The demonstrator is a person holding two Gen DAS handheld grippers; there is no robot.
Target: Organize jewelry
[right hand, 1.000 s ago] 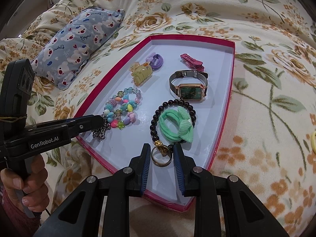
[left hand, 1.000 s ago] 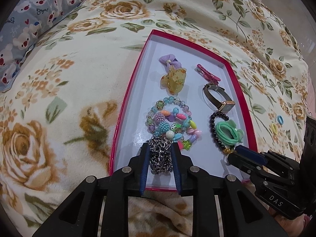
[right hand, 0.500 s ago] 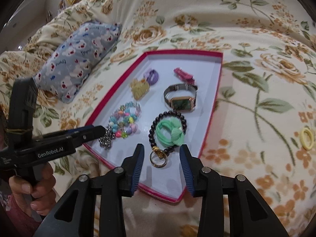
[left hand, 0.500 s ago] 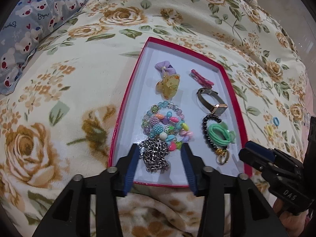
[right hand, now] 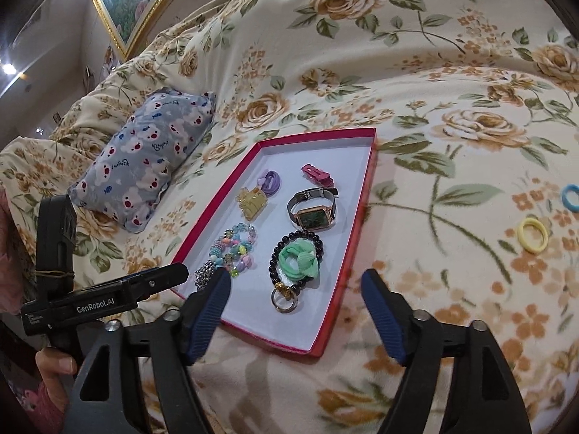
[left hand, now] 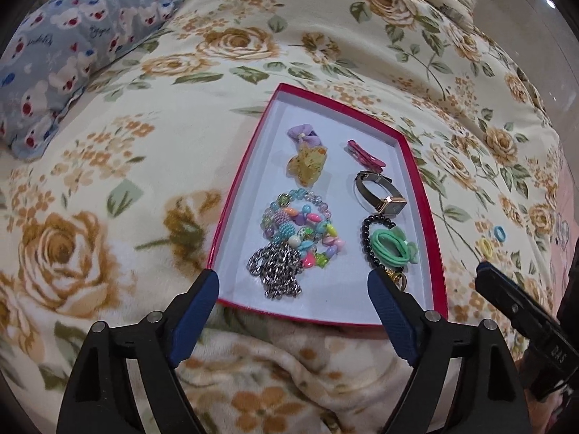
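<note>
A red-rimmed tray lies on the floral blanket. It holds a silver chain, beaded bracelets, a watch, a green scrunchie on black beads, a ring, a yellow clip, a purple bow and a pink clip. My left gripper is open and empty, back from the tray's near edge. My right gripper is open and empty, above the near edge.
A yellow hair tie and a blue hair tie lie on the blanket right of the tray. A blue bear-print pillow lies at the left. A framed picture hangs behind the bed.
My left gripper let go of the silver chain and my right let go of the ring. Both opened wide and pulled back from the tray.
</note>
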